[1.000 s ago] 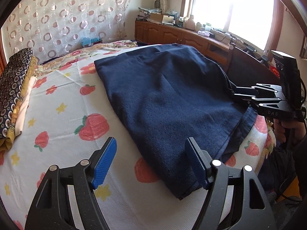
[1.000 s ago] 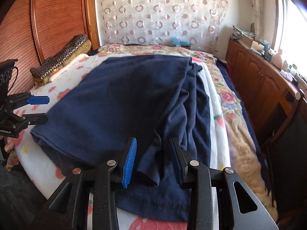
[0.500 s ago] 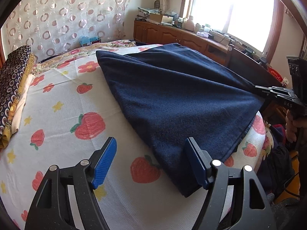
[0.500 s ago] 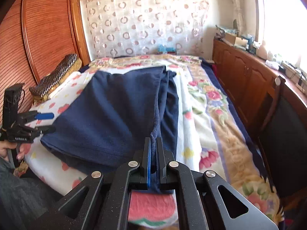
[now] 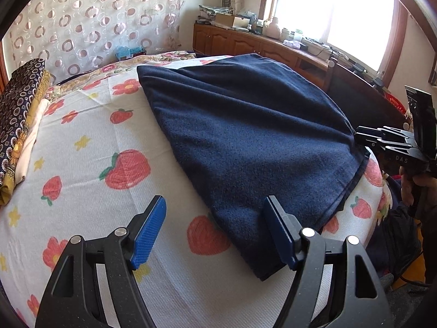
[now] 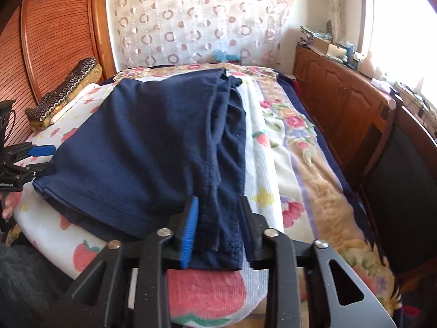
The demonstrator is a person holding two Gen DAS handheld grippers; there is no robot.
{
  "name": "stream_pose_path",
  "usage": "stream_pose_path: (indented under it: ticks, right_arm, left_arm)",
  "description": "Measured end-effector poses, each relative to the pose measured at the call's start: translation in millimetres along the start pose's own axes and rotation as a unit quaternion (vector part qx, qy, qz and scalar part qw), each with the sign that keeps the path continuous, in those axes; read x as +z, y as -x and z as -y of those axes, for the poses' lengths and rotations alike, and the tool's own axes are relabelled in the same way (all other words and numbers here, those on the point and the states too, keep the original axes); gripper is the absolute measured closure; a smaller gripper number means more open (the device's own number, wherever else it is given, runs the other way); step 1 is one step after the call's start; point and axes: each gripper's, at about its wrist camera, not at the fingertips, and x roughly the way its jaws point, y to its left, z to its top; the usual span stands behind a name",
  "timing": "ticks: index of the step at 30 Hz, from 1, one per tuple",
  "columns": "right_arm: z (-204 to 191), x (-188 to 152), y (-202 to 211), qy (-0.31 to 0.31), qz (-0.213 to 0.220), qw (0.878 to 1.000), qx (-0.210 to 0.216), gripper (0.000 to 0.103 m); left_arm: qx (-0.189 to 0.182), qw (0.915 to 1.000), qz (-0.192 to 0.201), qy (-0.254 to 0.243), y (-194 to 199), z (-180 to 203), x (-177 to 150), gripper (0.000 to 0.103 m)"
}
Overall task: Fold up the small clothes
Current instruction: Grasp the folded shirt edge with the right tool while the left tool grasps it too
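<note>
While the left gripper (image 5: 214, 235) hung open and empty over the bedsheet (image 5: 90, 147), the navy garment (image 5: 245, 136) lay beside it; the right gripper (image 6: 218, 229) was opening astride its bunched edge, which might slump and spoil the fold.

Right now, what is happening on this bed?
A person is folding a dark blue garment on a strawberry-print bed cover, with a claw in each hand. The right claw is opening, and the garment's near edge lies between its pads without being pressed. The left claw hangs open above the garment's other near corner and holds nothing.
</note>
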Motion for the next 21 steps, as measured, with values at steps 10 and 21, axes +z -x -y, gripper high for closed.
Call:
stream_pose_path:
  ticks: [10,21]
  right_arm:
    - [5.9,-1.2,-10.5,-0.017,-0.021,1.0,0.005,0.051]
    - [0.1,-2.3,-8.3,-0.001,-0.026,0.998,0.064,0.091]
  left_arm:
    - [-0.044,0.999,-0.01,0.004,5.7,1.5,-7.5,0.056]
    - [-0.077,0.9968,-0.018,0.007,11.7,5.1,-14.2,0.066]
